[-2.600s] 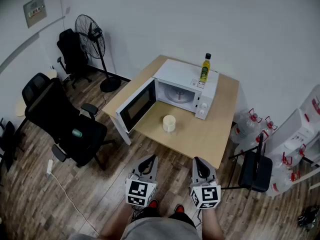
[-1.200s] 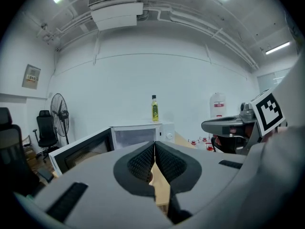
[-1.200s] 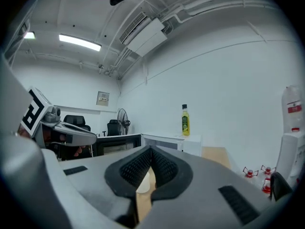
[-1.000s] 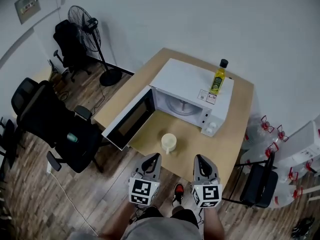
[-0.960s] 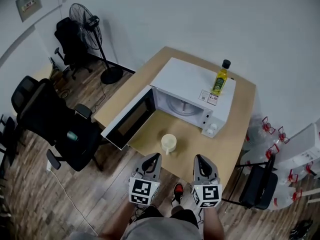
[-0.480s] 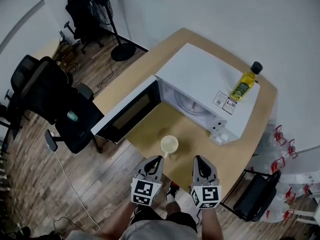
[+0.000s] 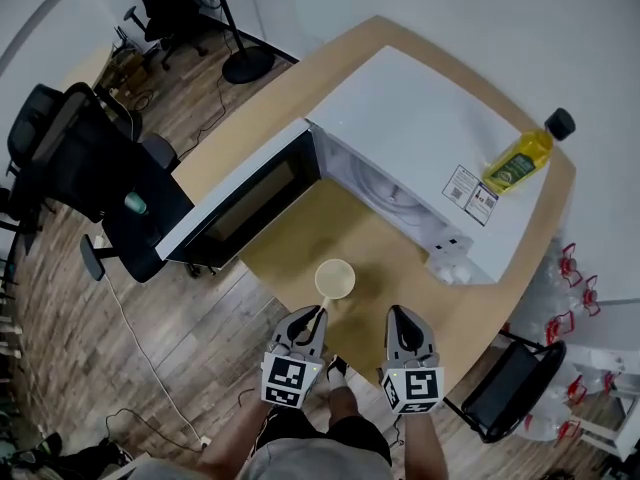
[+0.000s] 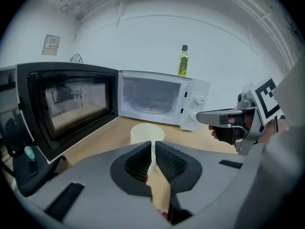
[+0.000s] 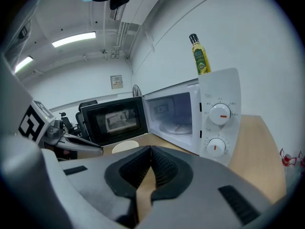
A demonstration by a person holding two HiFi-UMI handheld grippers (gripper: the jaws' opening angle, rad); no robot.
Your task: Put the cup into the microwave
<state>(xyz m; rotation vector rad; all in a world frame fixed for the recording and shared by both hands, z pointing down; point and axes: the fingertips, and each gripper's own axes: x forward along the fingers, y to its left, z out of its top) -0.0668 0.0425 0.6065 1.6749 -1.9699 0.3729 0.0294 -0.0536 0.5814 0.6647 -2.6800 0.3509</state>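
The cup (image 7: 335, 279) stands upright on the desk (image 7: 375, 253), right in front of the open microwave (image 7: 420, 158). It's just beyond the left gripper (image 7: 316, 314), at about that gripper's 12 o'clock, though contact can't be made out. That gripper's jaws are pressed together, gripping nothing. The right gripper (image 7: 398, 314) hovers alongside, also closed and empty — the cup sits at its 10 o'clock. The door (image 7: 235, 203) hangs wide, out at the cup's 10 o'clock.
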